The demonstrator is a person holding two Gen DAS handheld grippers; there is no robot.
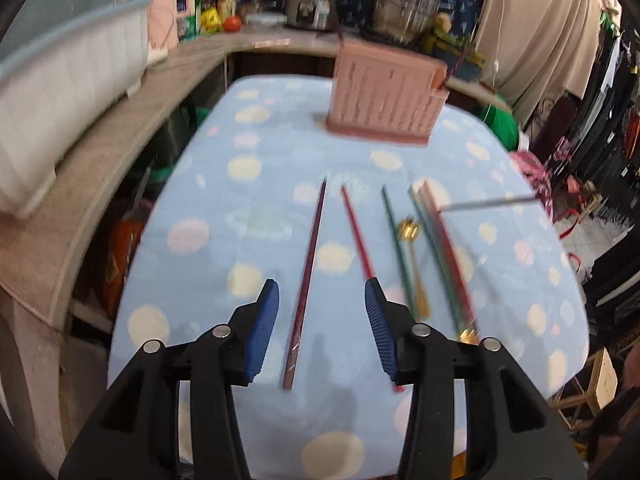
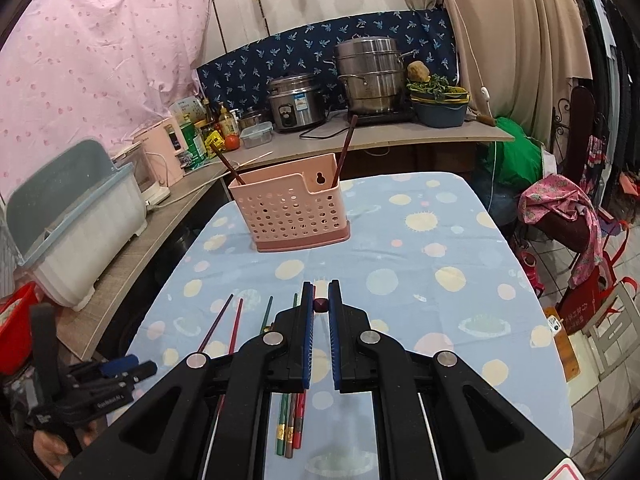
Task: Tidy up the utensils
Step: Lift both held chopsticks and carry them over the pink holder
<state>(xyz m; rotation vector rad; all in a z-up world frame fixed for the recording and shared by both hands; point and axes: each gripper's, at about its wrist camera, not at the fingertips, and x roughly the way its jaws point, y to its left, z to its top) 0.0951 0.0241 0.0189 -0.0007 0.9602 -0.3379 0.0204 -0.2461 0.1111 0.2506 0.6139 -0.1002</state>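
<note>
Behind our table a kitchen shelf is carrying a rice cooker (image 2: pixel 297 101), a steel steamer pot (image 2: pixel 370 76) and some bottles, and a pink sheet is hanging on the left. We are working over a table with a blue spotted cloth (image 2: pixel 432 240).

At the far end of the cloth a pink holder with holes (image 2: pixel 292 208) is standing upright. Two dark chopsticks are sticking up out of it — one (image 2: pixel 345 148) is leaning a little to the right, the other (image 2: pixel 228 162) is leaning out to the left.

Near us the loose utensils are lying flat on the cloth, side by side, with their long sides running from us toward the holder. From the left wrist view we are seeing a dark maroon chopstick (image 1: pixel 308 276), then a red chopstick (image 1: pixel 357 232), then a green chopstick (image 1: pixel 394 236), then a gold spoon (image 1: pixel 412 248), then a bunch of green and red chopsticks (image 1: pixel 444 252) lying close together. Their thin tips are pointing toward the holder.

We are holding the left gripper (image 1: pixel 322 296) over the maroon chopstick. Its blue fingers (image 1: pixel 264 328) are standing apart and not touching it.

We are holding the right gripper (image 2: pixel 320 300) above the cloth, pointing toward the holder. Its fingers are squeezed close, pinching the end of a dark chopstick (image 2: pixel 321 305) — we are only seeing its small end between the pads, so we cannot tell which way the rest of it is running.
</note>
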